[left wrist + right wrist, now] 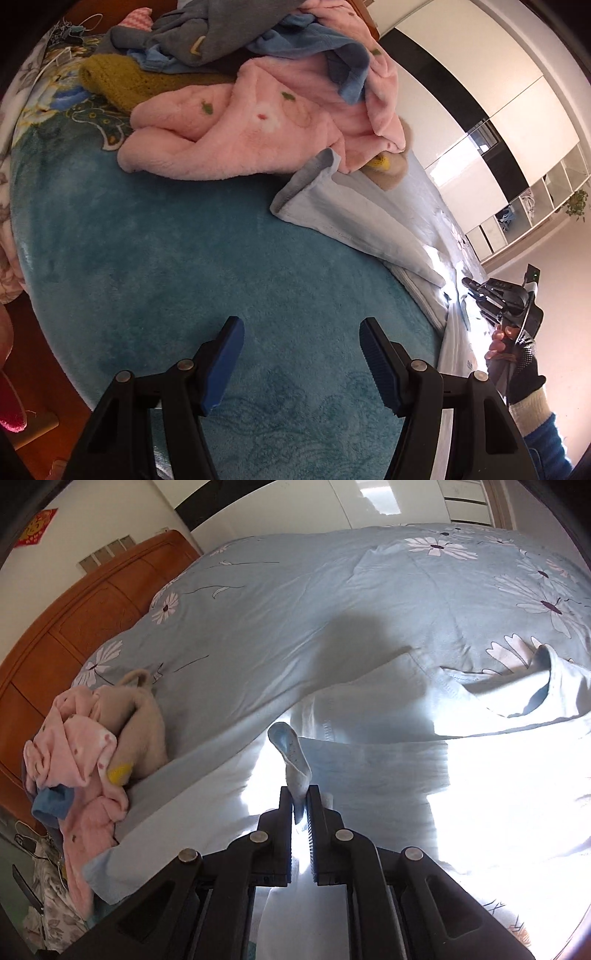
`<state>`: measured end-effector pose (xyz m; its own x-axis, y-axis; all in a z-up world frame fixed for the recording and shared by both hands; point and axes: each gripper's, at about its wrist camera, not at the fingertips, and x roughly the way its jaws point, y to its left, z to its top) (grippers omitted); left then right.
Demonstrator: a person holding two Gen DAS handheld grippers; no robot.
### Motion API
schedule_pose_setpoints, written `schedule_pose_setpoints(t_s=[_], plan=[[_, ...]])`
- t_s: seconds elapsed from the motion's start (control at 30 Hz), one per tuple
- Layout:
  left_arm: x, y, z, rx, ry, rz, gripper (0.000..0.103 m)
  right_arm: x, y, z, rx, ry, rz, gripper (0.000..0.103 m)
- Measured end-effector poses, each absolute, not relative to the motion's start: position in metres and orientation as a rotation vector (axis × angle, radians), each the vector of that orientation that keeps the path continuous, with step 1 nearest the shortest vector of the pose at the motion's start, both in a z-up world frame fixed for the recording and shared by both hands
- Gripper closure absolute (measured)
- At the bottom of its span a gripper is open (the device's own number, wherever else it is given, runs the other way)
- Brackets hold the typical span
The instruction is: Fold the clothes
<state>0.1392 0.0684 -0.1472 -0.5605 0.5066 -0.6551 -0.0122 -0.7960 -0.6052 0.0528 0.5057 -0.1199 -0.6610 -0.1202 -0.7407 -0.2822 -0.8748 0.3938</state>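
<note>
Nearby, pink fleece garment (258,122) tops clothes heap (207,44) beside pale-blue garment (295,760).

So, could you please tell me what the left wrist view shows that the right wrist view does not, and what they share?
Only the left wrist view shows the open left hand-held gripper over the teal blanket, the mustard knit, the grey garment and the person's gloved hand.

Only the right wrist view shows the right hand-held gripper shut on the light blue garment, plus the floral bedsheet and the wooden headboard.

Both show the pink fleece garment in the pile and the light blue garment.
</note>
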Motion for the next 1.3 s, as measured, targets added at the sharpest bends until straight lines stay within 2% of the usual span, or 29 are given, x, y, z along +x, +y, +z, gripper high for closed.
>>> schedule_pose_setpoints(t_s=[0.03, 0.13, 0.17, 0.27, 0.37, 0.77, 0.87, 0.93, 0.97, 1.0, 1.13, 1.3], plan=[[0.139, 0.068, -0.148, -1.267, -0.802, 2.400, 0.034, 0.054, 0.503, -0.118, -1.257, 0.737, 2.691, 0.089], [0.133, 0.070, -0.146, -1.268, -0.791, 2.410, 0.034, 0.059, 0.500, -0.114, -1.300, 0.803, 2.784, 0.064], [0.128, 0.070, -0.146, -1.269, -0.786, 2.418, 0.034, 0.062, 0.499, -0.112, -1.317, 0.824, 2.816, 0.061], [0.113, 0.069, -0.144, -1.272, -0.774, 2.442, 0.034, 0.076, 0.500, -0.097, -1.262, 0.738, 2.860, 0.061], [0.098, 0.069, -0.142, -1.276, -0.760, 2.466, 0.034, 0.097, 0.518, -0.090, -1.216, 0.826, 2.858, 0.060], [0.024, 0.080, -0.146, -1.270, -0.657, 2.538, 0.034, 0.172, 0.565, -0.102, -1.200, 0.953, 2.798, 0.058], [0.011, 0.080, -0.151, -1.275, -0.669, 2.529, 0.037, 0.179, 0.574, -0.108, -1.204, 0.983, 2.774, 0.058], [0.011, 0.082, -0.149, -1.267, -0.671, 2.500, 0.065, 0.183, 0.579, -0.111, -1.206, 1.006, 2.762, 0.058], [0.011, 0.084, -0.147, -1.277, -0.659, 2.483, 0.093, 0.185, 0.581, -0.112, -1.205, 1.015, 2.761, 0.058], [0.011, 0.087, -0.145, -1.280, -0.638, 2.471, 0.098, 0.187, 0.583, -0.114, -1.202, 1.020, 2.760, 0.058], [0.021, 0.105, -0.114, -1.209, -0.577, 2.438, 0.099, 0.193, 0.590, -0.119, -1.199, 1.058, 2.760, 0.058], [0.022, 0.157, -0.043, -1.073, -0.535, 2.317, 0.099, 0.208, 0.603, -0.116, -1.164, 1.083, 2.782, 0.058]])
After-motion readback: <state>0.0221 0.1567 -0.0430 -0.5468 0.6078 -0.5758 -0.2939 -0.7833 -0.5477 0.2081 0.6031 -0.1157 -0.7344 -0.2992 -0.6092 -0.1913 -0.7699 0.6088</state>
